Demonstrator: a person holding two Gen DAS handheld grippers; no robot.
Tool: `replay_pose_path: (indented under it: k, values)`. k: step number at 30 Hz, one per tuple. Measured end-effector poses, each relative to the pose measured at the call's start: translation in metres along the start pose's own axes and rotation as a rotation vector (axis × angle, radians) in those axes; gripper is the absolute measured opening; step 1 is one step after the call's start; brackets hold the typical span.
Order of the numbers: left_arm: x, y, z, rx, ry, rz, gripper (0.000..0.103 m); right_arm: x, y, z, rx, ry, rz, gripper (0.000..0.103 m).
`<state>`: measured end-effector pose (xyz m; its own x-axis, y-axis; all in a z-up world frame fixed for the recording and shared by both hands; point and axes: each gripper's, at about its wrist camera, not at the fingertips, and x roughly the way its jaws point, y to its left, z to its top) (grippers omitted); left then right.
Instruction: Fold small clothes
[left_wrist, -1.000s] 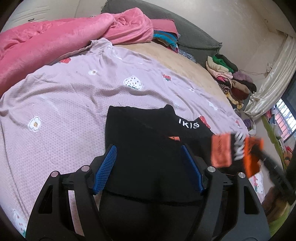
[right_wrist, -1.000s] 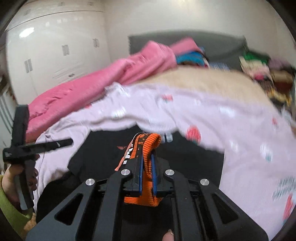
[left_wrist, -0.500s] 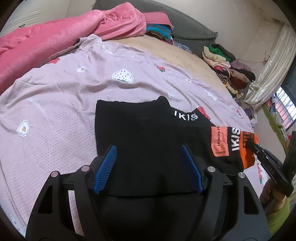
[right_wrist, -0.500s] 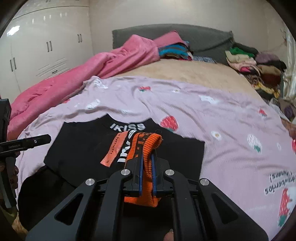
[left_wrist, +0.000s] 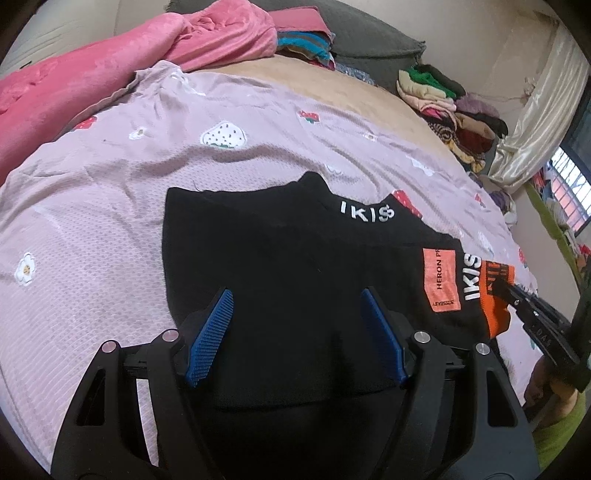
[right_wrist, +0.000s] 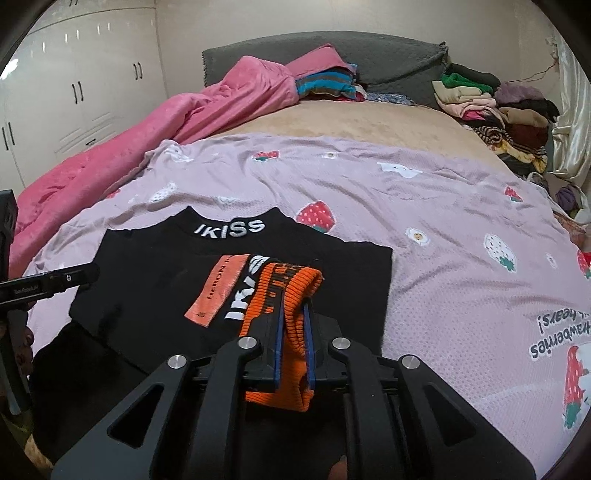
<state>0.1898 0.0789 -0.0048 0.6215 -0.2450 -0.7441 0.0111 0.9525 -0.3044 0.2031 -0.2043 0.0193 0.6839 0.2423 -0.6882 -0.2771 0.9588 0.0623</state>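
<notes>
A black sweater (left_wrist: 277, 251) with white "IKISS" lettering on its collar lies flat on the lilac sheet, and shows in the right wrist view (right_wrist: 155, 266) too. One sleeve is laid across its body, showing an orange patch (right_wrist: 218, 291) and an orange ribbed cuff (right_wrist: 291, 280). My right gripper (right_wrist: 294, 299) pinches that cuff and its jaws are opening, the cuff still between the pads; the left wrist view has it at the right (left_wrist: 511, 291). My left gripper (left_wrist: 296, 293) stands open just above the sweater's lower body, holding nothing.
A lilac strawberry-print sheet (right_wrist: 424, 221) covers the bed. A pink blanket (left_wrist: 92, 85) is bunched at the far left. Folded clothes (right_wrist: 491, 103) are piled at the far right by a curtain. White wardrobe doors (right_wrist: 81, 85) stand to the left.
My right gripper brought the orange cuff down and across onto the sweater's body, so the sleeve now lies folded over it. The left gripper crept lower and closer over the sweater, staying open.
</notes>
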Motion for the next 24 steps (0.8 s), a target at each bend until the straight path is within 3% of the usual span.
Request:
replay_pose_path:
  k: [3, 5, 12, 16, 20, 24]
  values:
    - [0.004, -0.002, -0.001, 0.019, -0.001, 0.017, 0.057, -0.002, -0.003, 0.000, 0.017, -0.008, -0.049, 0.015]
    - [0.006, -0.002, -0.003, 0.025, 0.005, 0.013, 0.054, -0.004, -0.005, 0.000, 0.037, -0.014, -0.049, 0.025]
    - [0.025, 0.008, -0.013, 0.025, 0.095, 0.050, 0.051, 0.005, 0.020, -0.004, -0.001, 0.029, 0.019, 0.029]
    - [0.028, 0.017, -0.018, 0.021, 0.104, 0.041, 0.051, 0.016, 0.047, -0.005, -0.053, 0.061, 0.074, 0.040]
    - [0.027, 0.020, -0.020, 0.020, 0.104, 0.035, 0.051, 0.032, 0.065, -0.007, -0.086, 0.109, 0.090, 0.040]
    - [0.025, 0.022, -0.022, 0.016, 0.098, 0.029, 0.051, 0.054, 0.052, -0.018, -0.075, 0.200, 0.021, 0.037]
